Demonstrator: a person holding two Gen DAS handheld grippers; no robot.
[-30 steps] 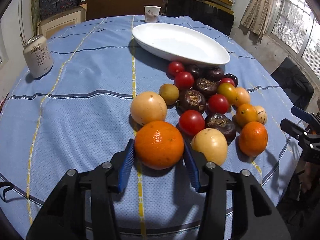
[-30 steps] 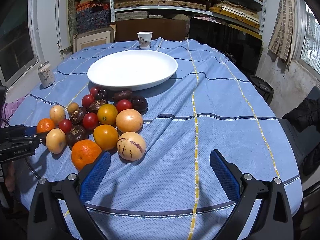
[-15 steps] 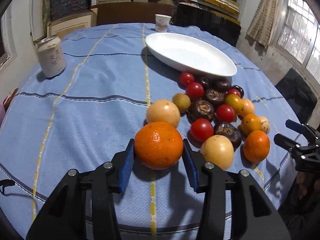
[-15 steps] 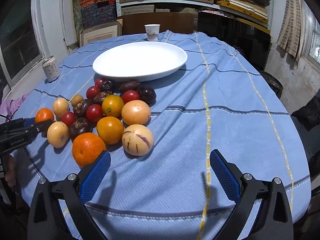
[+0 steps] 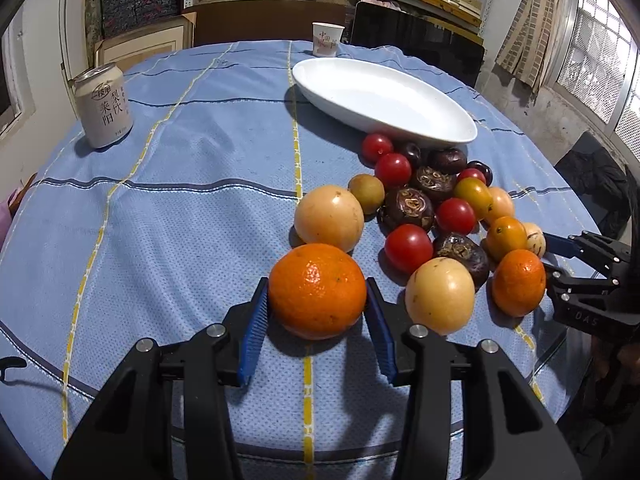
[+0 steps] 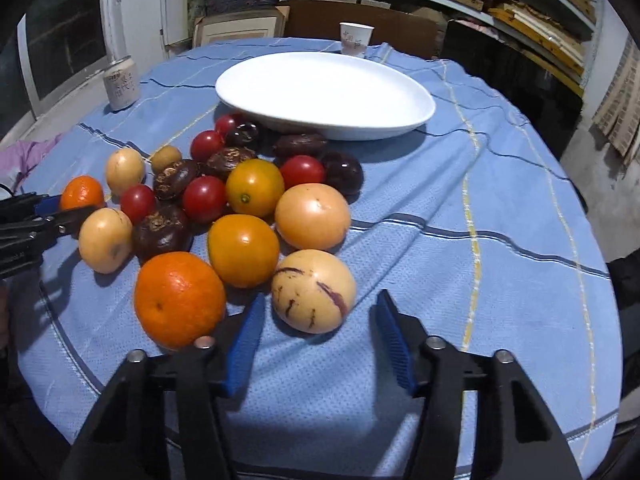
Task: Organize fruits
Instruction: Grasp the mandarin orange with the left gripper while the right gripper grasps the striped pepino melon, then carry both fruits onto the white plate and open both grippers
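My left gripper (image 5: 317, 300) is shut on a big orange (image 5: 317, 290) and holds it just above the blue cloth, left of the fruit pile. The pile holds red tomatoes (image 5: 408, 247), dark brown fruits (image 5: 406, 209), pale yellow round fruits (image 5: 329, 217) and a second orange (image 5: 518, 282). My right gripper (image 6: 320, 312) is open, its blue pads on either side of a striped pale melon (image 6: 313, 290) without touching it. An orange (image 6: 179, 298) lies just left of it. A white oval plate (image 6: 325, 93) stands empty behind the pile.
A drink can (image 5: 103, 105) stands at the far left of the round table (image 5: 160, 216). A paper cup (image 5: 327, 39) stands at the far edge behind the plate. Shelves and boxes line the wall beyond. The cloth is wrinkled to the right of the pile.
My left gripper closed on the orange and lifted it a little. My right gripper moved forward and left to the striped melon, and its jaws narrowed.
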